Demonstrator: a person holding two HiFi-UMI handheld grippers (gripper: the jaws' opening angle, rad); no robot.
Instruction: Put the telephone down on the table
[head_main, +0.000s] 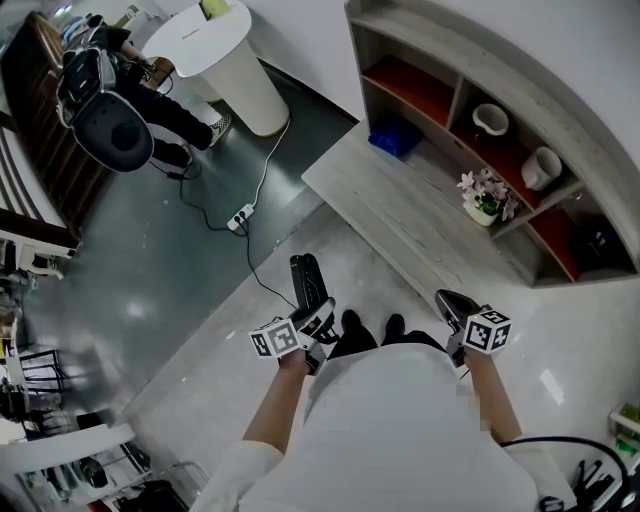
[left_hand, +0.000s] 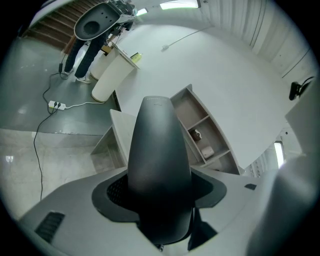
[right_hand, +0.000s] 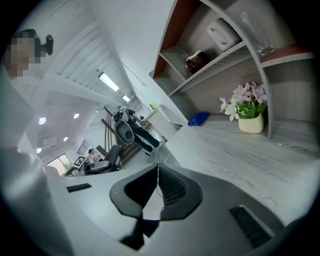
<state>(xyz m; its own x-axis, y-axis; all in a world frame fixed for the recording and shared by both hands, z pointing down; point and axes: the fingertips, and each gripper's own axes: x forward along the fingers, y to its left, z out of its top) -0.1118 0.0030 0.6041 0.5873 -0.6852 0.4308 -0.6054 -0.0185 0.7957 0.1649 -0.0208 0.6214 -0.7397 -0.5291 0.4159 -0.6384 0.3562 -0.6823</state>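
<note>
**Head view: telephone carried in the left gripper, table not yet reached**

The person stands on the pale floor (head_main: 200, 350), and the grey wood-grain table (head_main: 400, 200) lies ahead, apart from both grippers. The left gripper (head_main: 312, 318) has its jaws spread wide and clamped on the near end of the black telephone (head_main: 303, 277). Most of the handset sticks out forward beyond the pads. The left gripper view confirms this, with the dark body filling the gap between the jaws and tapering away toward the table. The right gripper (right_hand: 158, 175) has its jaws pressed together with nothing between them, and it is held level beside the person's right side.

The task looks to be in its carrying stage; the set-down is not yet begun.

The main risks from here:

- **Early release:** the telephone is over the floor rather than the table, so opening the jaws now would drop it.
- **Pivoting in the grip:** it is held at one end only, so a quick swing or a knock against the table's near edge could turn it between the pads.
- **Crowded far side:** a potted flower (head_main: 484, 205) stands on the far right of the table and a blue object (head_main: 395, 138) on the far left. Reaching too deep could nudge either, so the bare near strip looks safer.
- **Landing on the rim:** the handset could tip off if it is set down too close to the edge.
</note>
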